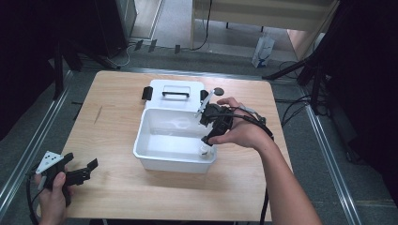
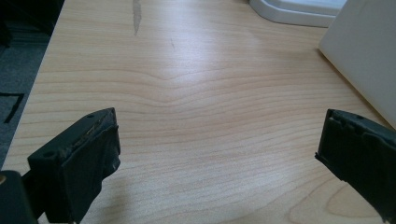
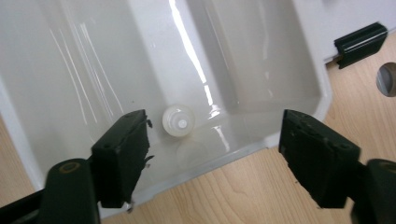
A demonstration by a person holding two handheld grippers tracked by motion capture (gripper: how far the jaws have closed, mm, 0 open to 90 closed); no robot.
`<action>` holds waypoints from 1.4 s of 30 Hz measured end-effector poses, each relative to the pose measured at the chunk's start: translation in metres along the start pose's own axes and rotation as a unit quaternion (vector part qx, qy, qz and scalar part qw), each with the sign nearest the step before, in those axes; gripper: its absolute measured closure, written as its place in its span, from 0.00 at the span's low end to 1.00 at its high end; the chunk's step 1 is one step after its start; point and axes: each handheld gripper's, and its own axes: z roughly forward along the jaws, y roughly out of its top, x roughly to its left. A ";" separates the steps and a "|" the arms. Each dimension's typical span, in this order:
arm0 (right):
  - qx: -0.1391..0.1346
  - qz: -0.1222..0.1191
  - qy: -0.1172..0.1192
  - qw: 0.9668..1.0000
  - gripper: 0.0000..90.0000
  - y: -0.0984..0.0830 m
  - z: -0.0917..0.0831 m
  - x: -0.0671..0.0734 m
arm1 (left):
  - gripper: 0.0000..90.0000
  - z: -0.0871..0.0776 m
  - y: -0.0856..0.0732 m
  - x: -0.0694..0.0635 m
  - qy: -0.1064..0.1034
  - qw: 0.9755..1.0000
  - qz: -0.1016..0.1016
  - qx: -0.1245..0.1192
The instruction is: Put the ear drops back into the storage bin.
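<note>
Over the near right corner of a white plastic bin [image 1: 145,157], the right gripper [image 1: 211,136] points downward with its jaws spread wide and gripping nothing, held by a person's right hand [image 1: 241,131]. In the right gripper view a small white bottle [image 3: 178,121] stands on the bin floor close to the corner wall, seen from above between the two open jaws and nearer the left one, touched by neither. Behind the bin its white lid [image 1: 176,93] lies flat on the wooden table [image 1: 117,187], a black handle [image 1: 176,94] on top and a black latch [image 1: 147,92] at its left edge; a small dark round disc [image 1: 218,92] sits just right of the lid. At the table's near left corner, well apart from the bin, the left gripper [image 1: 84,169] is held low in the person's left hand [image 1: 52,197], its jaws likewise spread wide over bare wood
</note>
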 end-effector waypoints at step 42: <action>-0.103 0.242 -0.038 0.964 0.15 -0.158 -0.001 -0.018 | 0.00 -0.001 0.000 -0.001 0.002 1.000 0.001 0.001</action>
